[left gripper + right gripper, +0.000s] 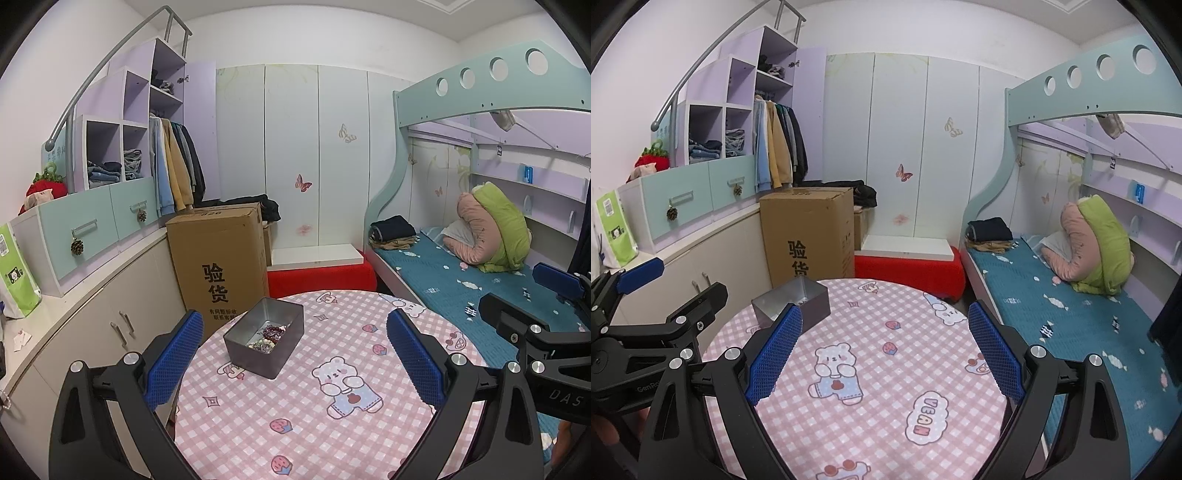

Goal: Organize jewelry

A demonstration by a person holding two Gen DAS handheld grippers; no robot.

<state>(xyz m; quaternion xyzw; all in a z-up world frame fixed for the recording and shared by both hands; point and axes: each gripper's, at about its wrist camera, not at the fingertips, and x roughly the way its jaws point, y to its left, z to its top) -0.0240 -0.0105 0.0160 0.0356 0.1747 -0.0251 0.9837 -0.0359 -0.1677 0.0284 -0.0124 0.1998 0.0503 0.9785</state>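
- Bunk bed (461, 273), teal sheet, along the right side; folded clothes and bundled bedding on it.
- Cardboard box (221, 258) stands on the floor behind the counter.
- Round counter (332, 406), pink checked cloth with bear print.
- Left claw (295, 354): jaws spread wide, nothing between them, hovering above the counter near the tin.
- Right claw (886, 350): jaws spread wide, empty, above the counter's centre.
- Grey metal tin (264, 338), open-topped, on the counter's far-left part.
- Jewelry (267, 336): beaded pieces heaped inside the tin, on its floor; individual items too small to tell.
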